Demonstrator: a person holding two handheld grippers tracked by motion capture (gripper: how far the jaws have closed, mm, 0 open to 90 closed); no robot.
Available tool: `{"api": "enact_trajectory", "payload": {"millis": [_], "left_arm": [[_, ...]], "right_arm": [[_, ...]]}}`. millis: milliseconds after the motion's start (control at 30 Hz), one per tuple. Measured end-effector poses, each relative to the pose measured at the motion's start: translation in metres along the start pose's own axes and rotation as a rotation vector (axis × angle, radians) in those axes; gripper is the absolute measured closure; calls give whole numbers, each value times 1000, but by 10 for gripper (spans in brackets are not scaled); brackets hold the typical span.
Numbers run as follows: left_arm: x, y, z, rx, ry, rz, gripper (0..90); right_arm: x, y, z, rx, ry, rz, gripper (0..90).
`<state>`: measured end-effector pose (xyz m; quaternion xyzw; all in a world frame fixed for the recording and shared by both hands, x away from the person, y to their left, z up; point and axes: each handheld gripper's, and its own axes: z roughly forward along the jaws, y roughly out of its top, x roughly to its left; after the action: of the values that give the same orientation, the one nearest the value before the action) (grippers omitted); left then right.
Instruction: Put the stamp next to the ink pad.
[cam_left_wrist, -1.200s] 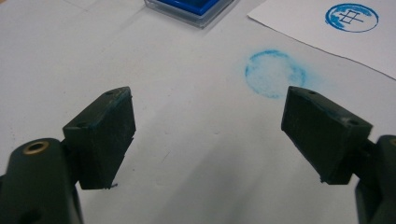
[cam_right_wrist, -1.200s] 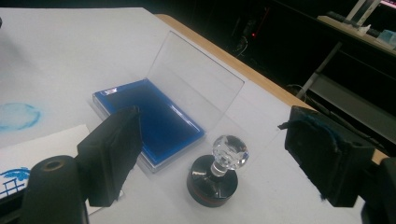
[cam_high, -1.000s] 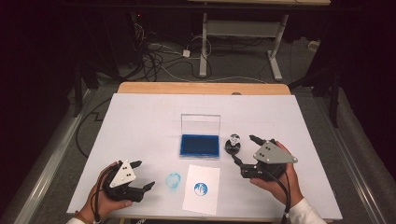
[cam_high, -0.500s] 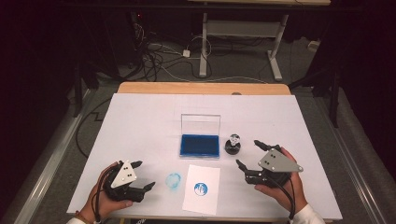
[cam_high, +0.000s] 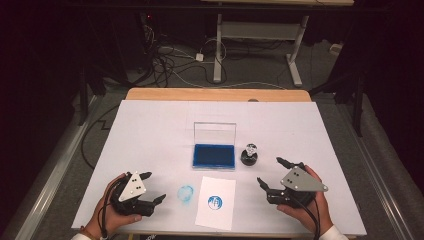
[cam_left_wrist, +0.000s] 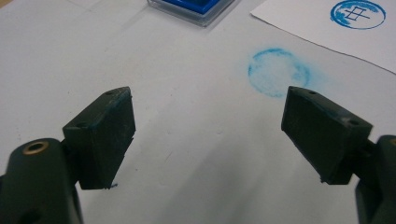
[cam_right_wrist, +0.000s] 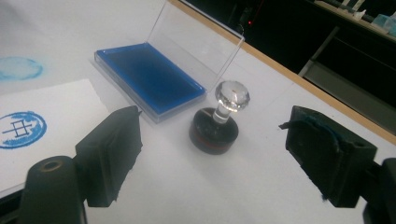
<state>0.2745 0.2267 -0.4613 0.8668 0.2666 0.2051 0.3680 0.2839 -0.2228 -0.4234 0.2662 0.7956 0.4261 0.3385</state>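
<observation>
High view first: against the picture from a second ago, the right gripper (cam_high: 271, 173) has drawn back from the stamp (cam_high: 249, 155) toward the person's edge of the table (cam_high: 150, 125), and now sits nearer the front edge and a little farther out to the right. Half a second ago it was already most of the way there. The left gripper (cam_high: 152, 187) has hardly shifted, and the stamp, the ink pad (cam_high: 214, 155) and the paper (cam_high: 216, 202) lie where they lay.

Taking the ink pad as the landmark: the stamp stands upright just to its right, close beside it but not touching, its clear knob on top of a dark round base. The paper with its blue round print (cam_high: 215, 202) lies in front of the pad, on the person's side. A fainter blue smudge (cam_high: 185, 193) marks the table itself, just left of the paper. The pad's clear lid stands open at its far edge.

The right gripper is released, its jaws spread wide and empty; in the right gripper view the stamp (cam_right_wrist: 215, 126) stands ahead between the two jaws, apart from both. The left gripper is likewise spread open and holds nothing, well left of the pad's front, with the smudge (cam_left_wrist: 278, 72) just beyond its jaws.
</observation>
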Motion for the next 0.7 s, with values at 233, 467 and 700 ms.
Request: {"api": "enact_trajectory", "payload": {"millis": [233,467,700], "left_arm": [[1,0,0,1,1,-1,170],[0,1,0,3,3,5,171],[1,2,0,-4,5,3,171]], "right_arm": [[1,-11,-4,2,6,8,187],[-1,-23,-11,24,-2,3,186],[-6,-37,-16,54,-13,24,187]]}}
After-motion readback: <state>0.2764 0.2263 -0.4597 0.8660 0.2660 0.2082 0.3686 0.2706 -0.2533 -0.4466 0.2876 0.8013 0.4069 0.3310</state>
